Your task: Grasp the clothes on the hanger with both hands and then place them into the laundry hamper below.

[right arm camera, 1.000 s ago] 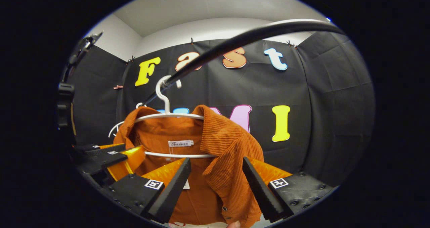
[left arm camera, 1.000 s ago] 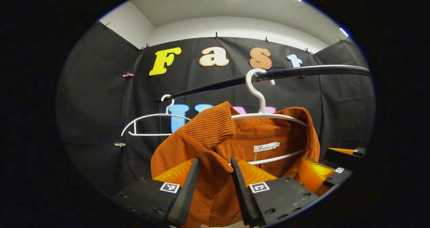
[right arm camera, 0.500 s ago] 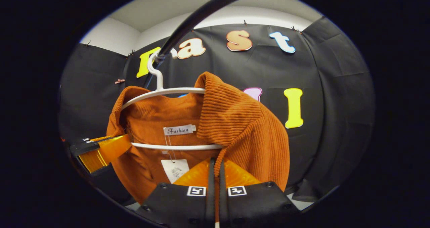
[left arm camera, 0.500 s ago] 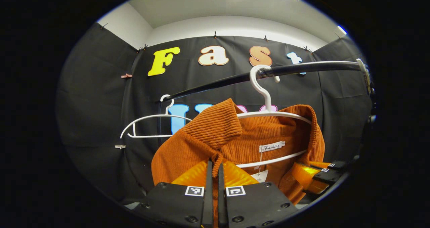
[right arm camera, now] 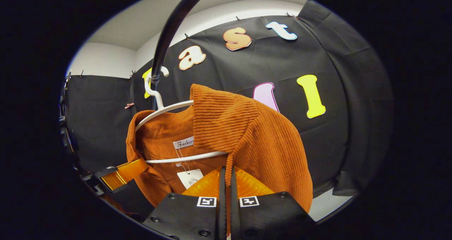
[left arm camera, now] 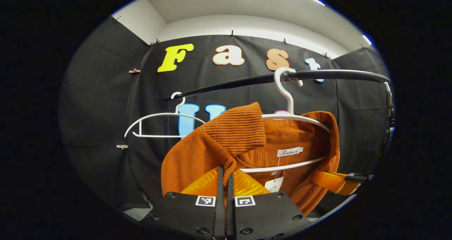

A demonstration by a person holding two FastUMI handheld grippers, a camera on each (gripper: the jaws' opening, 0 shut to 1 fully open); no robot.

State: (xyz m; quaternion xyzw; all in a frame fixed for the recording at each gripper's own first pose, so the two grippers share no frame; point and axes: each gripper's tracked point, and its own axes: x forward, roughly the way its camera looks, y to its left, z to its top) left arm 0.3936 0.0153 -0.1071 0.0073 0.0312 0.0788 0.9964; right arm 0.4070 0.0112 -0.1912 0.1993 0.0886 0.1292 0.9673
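An empty white plastic hanger [left arm camera: 159, 125] hangs at the left of the black metal rail [left arm camera: 247, 82]; a second white hanger [left arm camera: 293, 120] carries the one rust-orange ribbed corduroy jacket [left arm camera: 247, 141]. The left gripper [left arm camera: 225, 183] is pinched closed on the jacket's left collar front, and the right gripper [right arm camera: 226, 183] clamps the right collar front, a pairing likely meant to spread and slip the shoulders off together. Two hangers, one garment, two grippers.
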